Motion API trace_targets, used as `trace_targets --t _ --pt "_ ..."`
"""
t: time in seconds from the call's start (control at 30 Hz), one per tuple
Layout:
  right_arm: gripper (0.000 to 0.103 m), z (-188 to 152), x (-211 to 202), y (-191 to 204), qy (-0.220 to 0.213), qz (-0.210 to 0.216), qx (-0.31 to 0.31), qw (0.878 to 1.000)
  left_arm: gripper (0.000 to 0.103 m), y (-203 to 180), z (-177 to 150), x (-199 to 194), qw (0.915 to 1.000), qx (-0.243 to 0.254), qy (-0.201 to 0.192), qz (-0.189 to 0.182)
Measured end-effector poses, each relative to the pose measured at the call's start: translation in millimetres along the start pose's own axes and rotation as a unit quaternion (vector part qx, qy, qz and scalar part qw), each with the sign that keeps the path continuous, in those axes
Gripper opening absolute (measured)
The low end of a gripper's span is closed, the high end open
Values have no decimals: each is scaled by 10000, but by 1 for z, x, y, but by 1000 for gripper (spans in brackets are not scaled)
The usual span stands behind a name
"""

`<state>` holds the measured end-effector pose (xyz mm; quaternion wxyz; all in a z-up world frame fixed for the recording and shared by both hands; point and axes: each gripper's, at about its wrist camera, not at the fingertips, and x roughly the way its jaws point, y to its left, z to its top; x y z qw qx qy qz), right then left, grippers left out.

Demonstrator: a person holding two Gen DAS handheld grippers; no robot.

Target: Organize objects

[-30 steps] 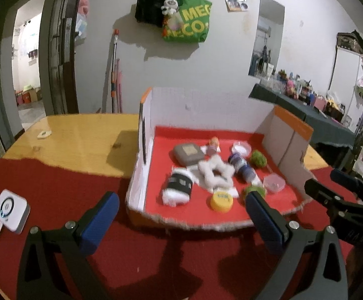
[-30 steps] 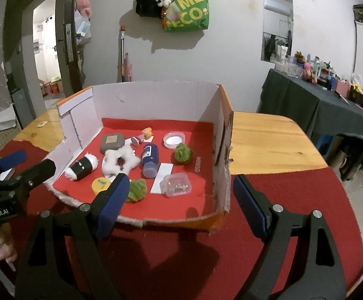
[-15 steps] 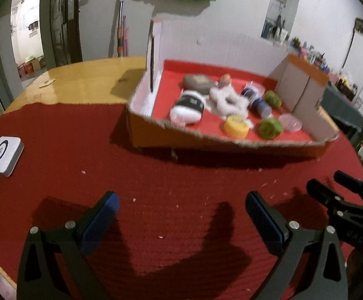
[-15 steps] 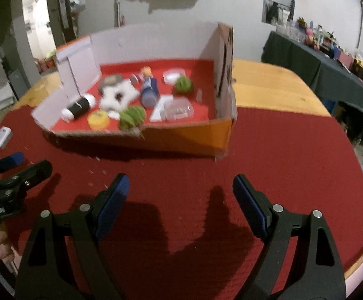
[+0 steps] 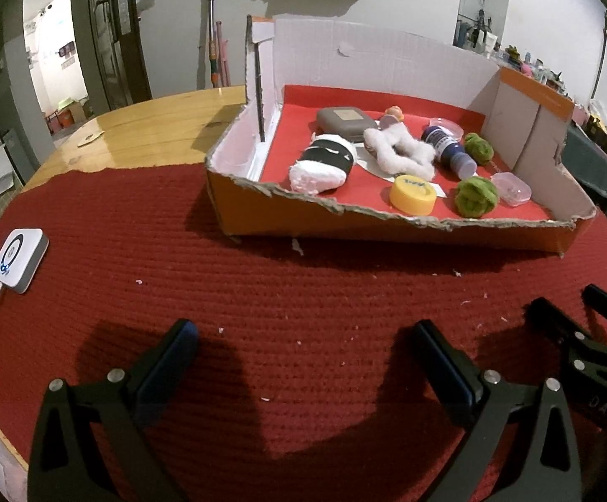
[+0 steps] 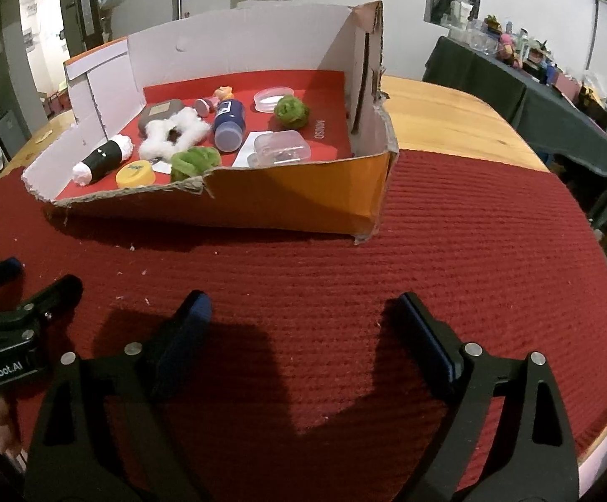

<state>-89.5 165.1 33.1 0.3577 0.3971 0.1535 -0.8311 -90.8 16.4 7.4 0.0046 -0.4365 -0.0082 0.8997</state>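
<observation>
Two claws hover low over a red mat [image 5: 303,293] spread on a wooden tabletop [image 5: 144,134], both aimed at a torn cardboard box [image 5: 387,221] of small household items. The left claw [image 5: 303,351] stands released with nothing between its blue pads. The right claw [image 6: 303,318] is spreading wider, its jaws likewise empty.

The left wrist view alone shows a white square device [image 5: 18,258] with a cable near the mat's left edge in full, plus a doorway and a broom handle against the far wall; the right wrist view catches only that device's corner at its left margin. The right wrist view alone shows a dark-draped side table [image 6: 533,100] crowded with bottles, and fingers of the person's hand [image 6: 0,422] under the left claw's body.

Inside the box, on a red liner, lie a black-and-white roll [image 5: 324,163], a grey case [image 5: 343,120], a white fluffy ring [image 5: 399,152], a blue bottle [image 5: 447,148] on its side, a yellow lid [image 5: 412,194], two green pom-poms [image 5: 475,196], a clear plastic case [image 6: 280,148] and a small figurine [image 6: 222,94]. The box's ragged front wall stands between both claws and the items, all of which lie well apart from the pads.
</observation>
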Motion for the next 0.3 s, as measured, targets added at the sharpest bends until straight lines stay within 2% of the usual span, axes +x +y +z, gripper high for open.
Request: trace_targets --t 0.3 --pt "93 2 1 0 5 -3 9 10000 103 -1 2 2 10000 10 -8 -6"
